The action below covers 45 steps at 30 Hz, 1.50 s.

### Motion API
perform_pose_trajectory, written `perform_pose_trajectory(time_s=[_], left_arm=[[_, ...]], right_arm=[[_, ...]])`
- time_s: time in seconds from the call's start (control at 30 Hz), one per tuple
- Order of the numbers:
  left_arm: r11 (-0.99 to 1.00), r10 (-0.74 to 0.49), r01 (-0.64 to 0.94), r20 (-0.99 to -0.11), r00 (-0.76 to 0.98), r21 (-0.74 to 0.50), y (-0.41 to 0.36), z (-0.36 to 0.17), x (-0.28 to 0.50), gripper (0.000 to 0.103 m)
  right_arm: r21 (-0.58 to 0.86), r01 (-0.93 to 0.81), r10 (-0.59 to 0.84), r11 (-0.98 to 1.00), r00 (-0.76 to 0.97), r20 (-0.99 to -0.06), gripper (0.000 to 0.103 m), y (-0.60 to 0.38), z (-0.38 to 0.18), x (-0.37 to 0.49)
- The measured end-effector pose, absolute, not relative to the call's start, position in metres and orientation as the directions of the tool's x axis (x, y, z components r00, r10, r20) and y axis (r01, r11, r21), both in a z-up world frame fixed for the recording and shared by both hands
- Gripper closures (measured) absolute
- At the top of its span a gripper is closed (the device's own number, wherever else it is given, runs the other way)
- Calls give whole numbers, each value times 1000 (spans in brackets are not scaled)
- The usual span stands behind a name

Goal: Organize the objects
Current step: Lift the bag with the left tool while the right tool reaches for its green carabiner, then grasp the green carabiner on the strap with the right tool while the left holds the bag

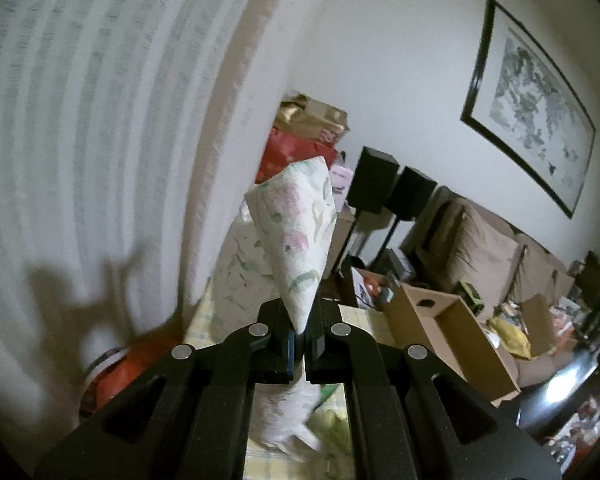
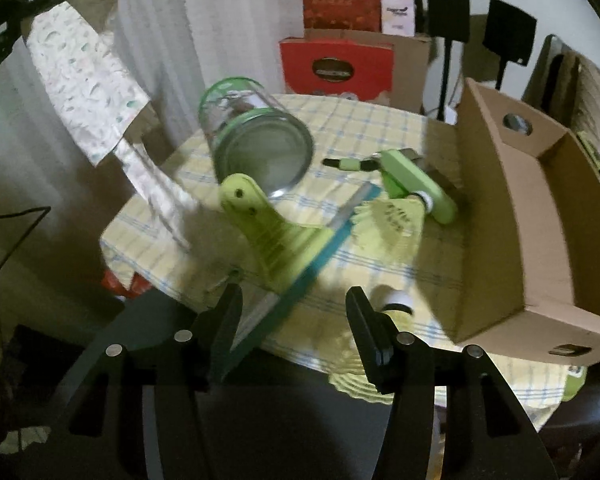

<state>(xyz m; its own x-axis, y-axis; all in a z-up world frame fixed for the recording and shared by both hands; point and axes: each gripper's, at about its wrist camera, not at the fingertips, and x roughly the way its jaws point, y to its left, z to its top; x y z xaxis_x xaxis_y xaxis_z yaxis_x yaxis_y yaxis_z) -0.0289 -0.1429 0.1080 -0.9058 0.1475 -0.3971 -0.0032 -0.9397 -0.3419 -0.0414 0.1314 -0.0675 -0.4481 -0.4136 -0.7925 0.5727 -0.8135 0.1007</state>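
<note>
1. The left gripper (image 1: 299,334) is clamping its jaws together on a corner of the floral cloth (image 1: 300,240), which is rising up the centre of the left wrist view and hanging below the jaws.
2. In the right wrist view the same floral cloth (image 2: 88,92) is draping from the upper left of the frame down toward the table edge; it is looking light, limp and easy to snag, so gripping a folded edge or corner seems best.
3. The right gripper (image 2: 296,320) is hovering at the lower centre with its jaws spread apart and nothing between them.
4. The glass jar (image 2: 256,140) is lying on its side at centre on the checked tablecloth (image 2: 360,128); it is likely heavy, slippery and breakable.
5. The cardboard box (image 2: 512,216) is standing open at the right.
</note>
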Motion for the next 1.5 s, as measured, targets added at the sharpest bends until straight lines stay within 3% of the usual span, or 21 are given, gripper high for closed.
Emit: perform_pose_trajectory(time_s=[0.43,0.73,0.97,1.5], left_arm=[[-924,176,-6,-413,-893,-383,-148,93,-27,100],[-917,206,-15,-439,-875,-399,-145,78,-27,100],[-914,220,-24,-446,-868,-404,-143,77,-31,100],[-915,276,-98,-430,-859,-391,-123,94,-28,100]], right_arm=[[176,625,-439,-761,-295,-848,54,75,-100,-52],[128,636,-388,-761,-288,-876,58,51,-122,-53],[61,647,-355,-760,-334,-873,77,46,-129,-53],[122,626,-436,-770,-377,-817,79,74,-91,-52]])
